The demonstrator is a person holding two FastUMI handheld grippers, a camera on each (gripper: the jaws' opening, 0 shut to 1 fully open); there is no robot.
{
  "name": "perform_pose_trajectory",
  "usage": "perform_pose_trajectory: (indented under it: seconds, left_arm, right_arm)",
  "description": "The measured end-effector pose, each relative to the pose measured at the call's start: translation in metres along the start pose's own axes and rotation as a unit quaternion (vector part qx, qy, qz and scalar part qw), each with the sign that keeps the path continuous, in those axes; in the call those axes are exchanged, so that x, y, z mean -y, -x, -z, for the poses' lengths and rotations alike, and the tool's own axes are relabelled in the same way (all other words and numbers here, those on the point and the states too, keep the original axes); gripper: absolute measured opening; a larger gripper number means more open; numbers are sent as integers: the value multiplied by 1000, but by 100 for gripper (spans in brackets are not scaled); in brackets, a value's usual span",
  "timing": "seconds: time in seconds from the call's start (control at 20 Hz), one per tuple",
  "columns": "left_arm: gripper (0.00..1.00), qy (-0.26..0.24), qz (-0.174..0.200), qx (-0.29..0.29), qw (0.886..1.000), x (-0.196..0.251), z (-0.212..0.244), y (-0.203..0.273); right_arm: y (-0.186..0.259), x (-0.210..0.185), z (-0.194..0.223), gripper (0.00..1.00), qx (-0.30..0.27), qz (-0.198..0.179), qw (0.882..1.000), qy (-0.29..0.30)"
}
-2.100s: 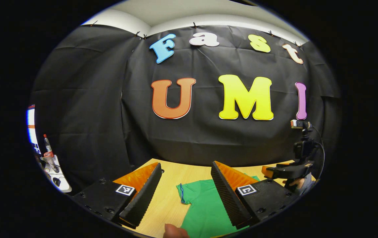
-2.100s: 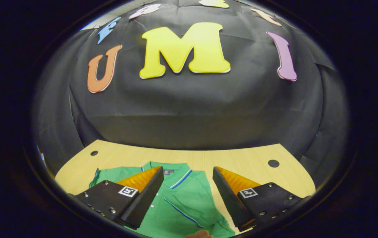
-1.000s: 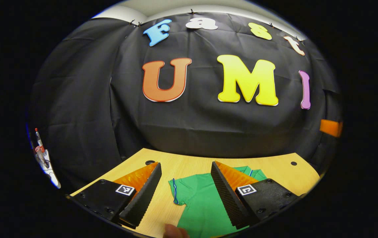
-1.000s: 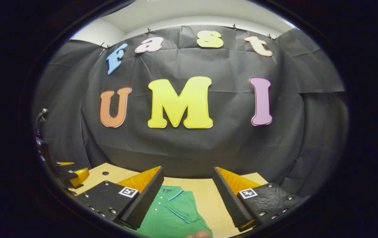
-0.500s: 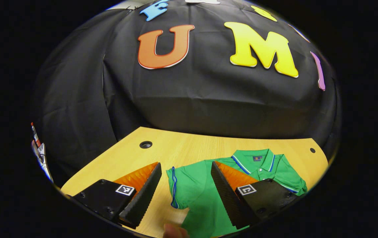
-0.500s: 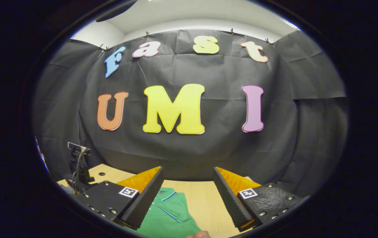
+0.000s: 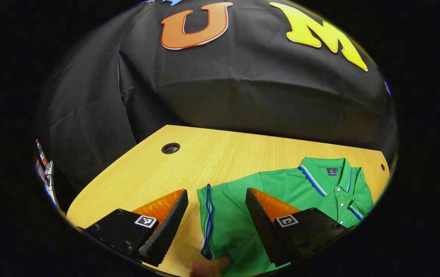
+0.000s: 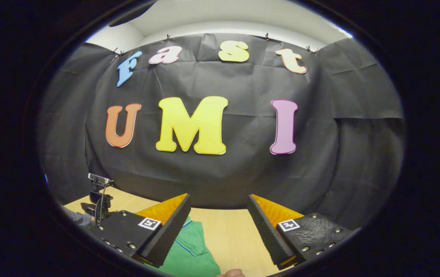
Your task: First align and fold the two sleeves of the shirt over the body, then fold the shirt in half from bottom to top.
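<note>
Hovering with fingers spread wide, left gripper [image 7: 214, 227] straddles the shirt's [image 7: 281, 188] sleeve; right gripper [image 8: 218, 231] likewise spread, holding nothing.

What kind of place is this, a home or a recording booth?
Most likely a recording booth, not a home: black cloth hangs as the wall behind a bare wooden table, and a green polo shirt lies flat on it. A small camera on a stand stands beside the table.

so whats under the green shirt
The green shirt lies flat on the wooden table; bare wood shows around it. Whatever sits beneath the fabric is covered, and the left tongs hide part of it.
</note>
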State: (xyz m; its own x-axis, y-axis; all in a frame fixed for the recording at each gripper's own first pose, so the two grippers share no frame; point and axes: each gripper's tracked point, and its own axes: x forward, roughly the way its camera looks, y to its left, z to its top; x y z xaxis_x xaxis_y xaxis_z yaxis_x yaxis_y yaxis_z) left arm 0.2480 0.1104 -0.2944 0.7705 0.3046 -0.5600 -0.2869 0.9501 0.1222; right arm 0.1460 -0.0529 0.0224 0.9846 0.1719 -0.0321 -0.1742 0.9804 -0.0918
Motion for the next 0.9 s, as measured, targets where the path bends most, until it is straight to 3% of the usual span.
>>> perform_pose_trajectory:
  seconds: [0.45, 0.7, 0.75, 0.9]
  left_arm:
    - [96, 24, -21, -50, 998, -8, 18, -32]
    - [97, 19, 5, -59, 998, -5, 18, -31]
    - [94, 12, 12, -61, 998, -4, 20, -34]
    - [26, 31, 14, -54, 998, -2, 16, -33]
  right_arm:
    - [0, 18, 14, 96, -21, 9, 1000, 9]
    - [-2, 23, 19, 96, -30, 10, 999, -10]
    - [-2, 21, 20, 95, -32, 9, 999, -9]
    - [-1, 22, 20, 95, -35, 8, 999, 2]
